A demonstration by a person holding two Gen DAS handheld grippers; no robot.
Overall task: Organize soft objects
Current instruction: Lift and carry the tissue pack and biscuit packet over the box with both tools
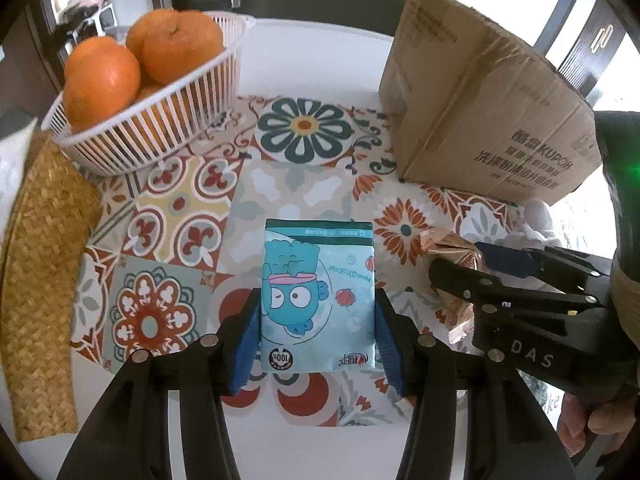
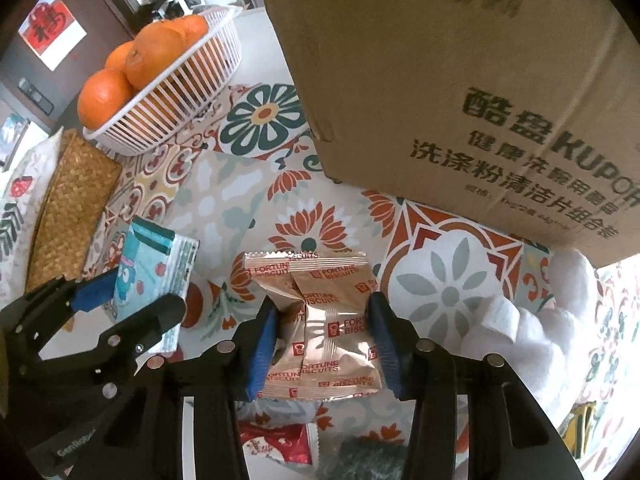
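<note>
While the tissue pack [image 1: 318,296] sat clamped in the left gripper [image 1: 318,344] above the patterned cloth [image 1: 180,216] and the right gripper [image 2: 324,344] squeezed the biscuit packet [image 2: 320,328] near the cardboard box [image 2: 440,80], either slippery wrapper risked sliding free.

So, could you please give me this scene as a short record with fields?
left gripper: shut on tissue pack
right gripper: shut on biscuit packet, which looks crumpled
surface: patterned mat
behind, left: white basket of oranges
behind, right: cardboard box
far left: woven mat
right of the packet: white fluffy item
</note>
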